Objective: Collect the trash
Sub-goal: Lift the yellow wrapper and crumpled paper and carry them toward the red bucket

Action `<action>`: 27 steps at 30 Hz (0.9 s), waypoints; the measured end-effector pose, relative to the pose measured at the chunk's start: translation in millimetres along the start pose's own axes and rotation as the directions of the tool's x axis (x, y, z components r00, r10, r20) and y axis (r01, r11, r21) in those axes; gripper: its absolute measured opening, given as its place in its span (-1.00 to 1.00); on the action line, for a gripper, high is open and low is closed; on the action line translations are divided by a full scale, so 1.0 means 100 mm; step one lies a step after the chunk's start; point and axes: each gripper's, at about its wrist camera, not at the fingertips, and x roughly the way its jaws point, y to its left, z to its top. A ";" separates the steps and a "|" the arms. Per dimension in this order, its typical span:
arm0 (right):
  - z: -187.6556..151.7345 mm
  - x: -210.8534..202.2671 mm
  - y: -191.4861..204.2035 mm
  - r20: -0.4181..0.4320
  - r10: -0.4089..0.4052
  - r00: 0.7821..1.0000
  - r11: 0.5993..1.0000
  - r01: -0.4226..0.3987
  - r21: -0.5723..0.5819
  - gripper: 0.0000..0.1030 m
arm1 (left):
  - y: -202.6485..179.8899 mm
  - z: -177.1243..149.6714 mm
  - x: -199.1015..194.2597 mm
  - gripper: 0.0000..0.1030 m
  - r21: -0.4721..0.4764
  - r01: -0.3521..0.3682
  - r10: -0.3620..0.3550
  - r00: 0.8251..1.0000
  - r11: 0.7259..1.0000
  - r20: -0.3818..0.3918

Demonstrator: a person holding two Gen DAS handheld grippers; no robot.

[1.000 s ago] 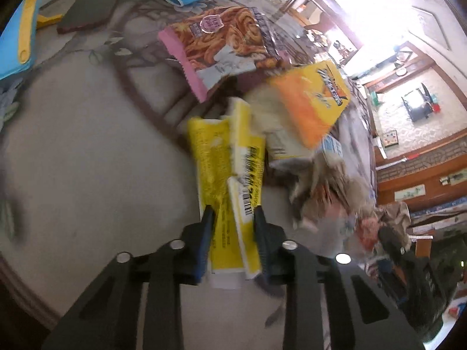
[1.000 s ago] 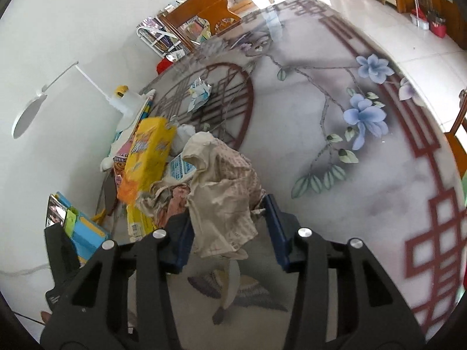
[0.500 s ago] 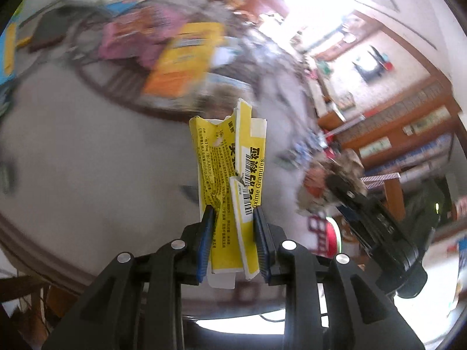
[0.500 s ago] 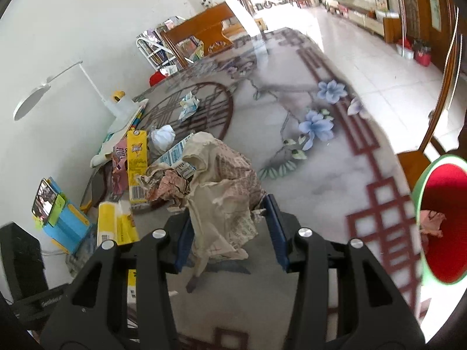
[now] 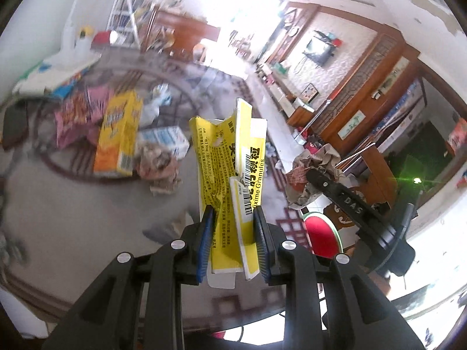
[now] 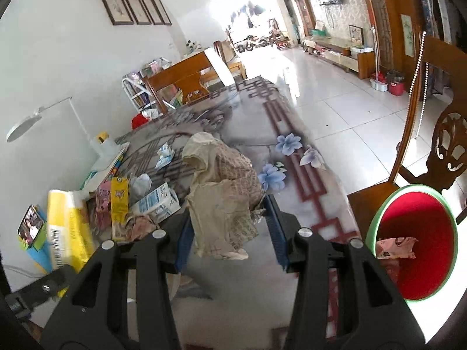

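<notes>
**Both hands loaded, bin's right there**

Patterned counter (image 6: 294, 134) with the painted flowers is only partly cleared, and the tiled living room stretches off behind it. We've got the left gripper (image 5: 235, 233) with its jaws closed down narrow on a flattened yellow box (image 5: 230, 175), held up off the counter. The right gripper (image 6: 230, 227) has its jaws clamped around a crumpled brown paper wad (image 6: 224, 192), also lifted clear.

We'd say we're mid-carry: both pieces picked, neither dropped yet. The red bin (image 6: 414, 242) with the green rim sits off the counter's edge by the wooden chair (image 6: 437, 157), one pinkish scrap already inside.

Next move, as we see it: swing each load over the bin mouth and let go, right hand first since it's nearer. A pile of wrappers (image 5: 116, 134) and a milk carton (image 6: 157, 204) wait on the counter.
</notes>
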 end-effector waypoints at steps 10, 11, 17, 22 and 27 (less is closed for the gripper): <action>-0.05 0.07 0.07 -0.029 0.056 0.998 0.998 -0.056 -0.004 -0.13 | -0.10 0.34 -0.46 -0.52 0.081 0.028 -0.031 0.998 0.996 0.047; -0.05 0.08 0.09 -0.027 0.067 0.997 0.998 -0.067 0.001 -0.13 | -0.09 0.39 -0.49 -0.52 0.086 0.026 -0.030 0.998 0.996 0.053; 0.02 0.14 0.33 -0.015 0.132 0.991 0.991 -0.132 -0.003 -0.13 | 0.04 0.54 -0.43 -0.52 0.107 -0.037 0.026 0.995 0.994 0.101; 0.07 0.26 0.45 -0.035 0.191 0.981 0.981 -0.190 0.041 -0.13 | 0.22 0.65 -0.13 -0.52 0.142 -0.041 0.028 0.996 0.989 0.090; 0.10 0.29 0.60 -0.026 0.183 0.983 0.983 -0.183 0.017 -0.13 | 0.32 0.69 0.12 -0.52 0.182 -0.035 0.018 0.995 0.983 0.095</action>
